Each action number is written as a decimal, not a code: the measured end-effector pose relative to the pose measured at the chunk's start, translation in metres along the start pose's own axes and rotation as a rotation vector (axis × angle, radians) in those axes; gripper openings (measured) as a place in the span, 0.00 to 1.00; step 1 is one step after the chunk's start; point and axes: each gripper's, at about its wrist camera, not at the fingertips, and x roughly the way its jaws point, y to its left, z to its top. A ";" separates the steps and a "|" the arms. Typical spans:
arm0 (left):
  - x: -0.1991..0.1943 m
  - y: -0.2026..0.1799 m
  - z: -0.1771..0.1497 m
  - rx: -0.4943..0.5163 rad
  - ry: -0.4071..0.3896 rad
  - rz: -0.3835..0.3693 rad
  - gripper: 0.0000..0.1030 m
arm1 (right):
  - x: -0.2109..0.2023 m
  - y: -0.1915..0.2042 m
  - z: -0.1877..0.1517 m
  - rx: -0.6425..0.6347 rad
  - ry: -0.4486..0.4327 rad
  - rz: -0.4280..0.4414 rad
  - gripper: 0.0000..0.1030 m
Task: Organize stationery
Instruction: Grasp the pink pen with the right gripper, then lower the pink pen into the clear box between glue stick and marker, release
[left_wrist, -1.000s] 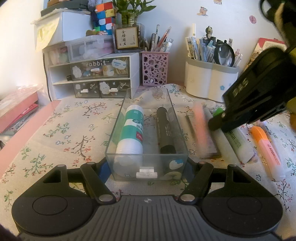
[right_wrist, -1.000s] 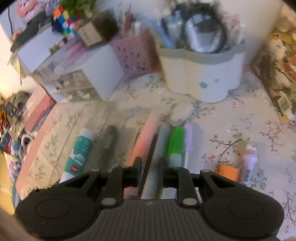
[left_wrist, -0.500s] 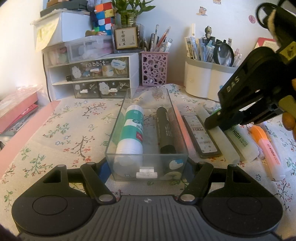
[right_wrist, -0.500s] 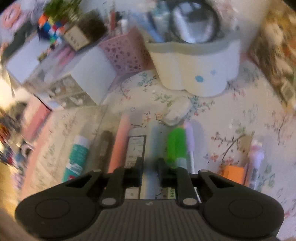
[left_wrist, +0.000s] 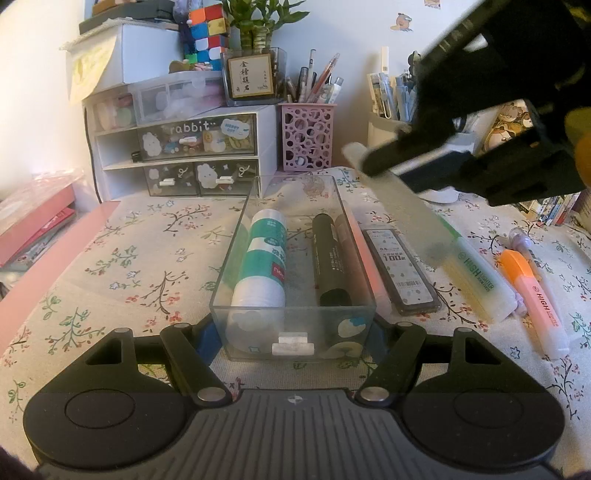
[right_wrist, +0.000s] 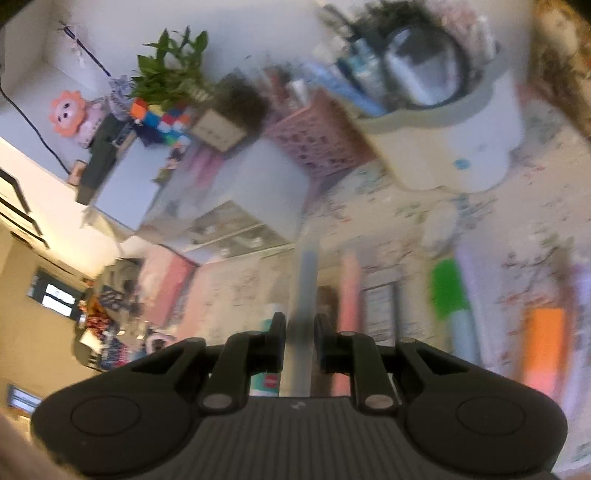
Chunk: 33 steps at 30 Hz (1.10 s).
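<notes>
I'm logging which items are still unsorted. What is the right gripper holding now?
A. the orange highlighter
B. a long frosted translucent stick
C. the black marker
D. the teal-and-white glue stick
B: the right gripper is shut on the long frosted translucent stick, lifted off the table.

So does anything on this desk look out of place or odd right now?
Nothing is spilled or broken. The one odd thing is a frosted stick, which is off the desk and tilted, clamped in the right tongs above the other pens. The clear tray sits straight, gripped by the left tongs.
</notes>
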 end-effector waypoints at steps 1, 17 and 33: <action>0.000 0.000 0.000 0.000 0.000 0.000 0.70 | 0.003 0.002 -0.001 0.012 0.004 0.016 0.08; -0.001 -0.002 0.000 0.005 -0.001 -0.004 0.70 | 0.031 0.019 -0.011 -0.020 0.054 -0.053 0.13; 0.000 -0.003 0.000 0.006 -0.001 -0.006 0.70 | 0.027 -0.008 -0.009 -0.085 0.046 -0.151 0.13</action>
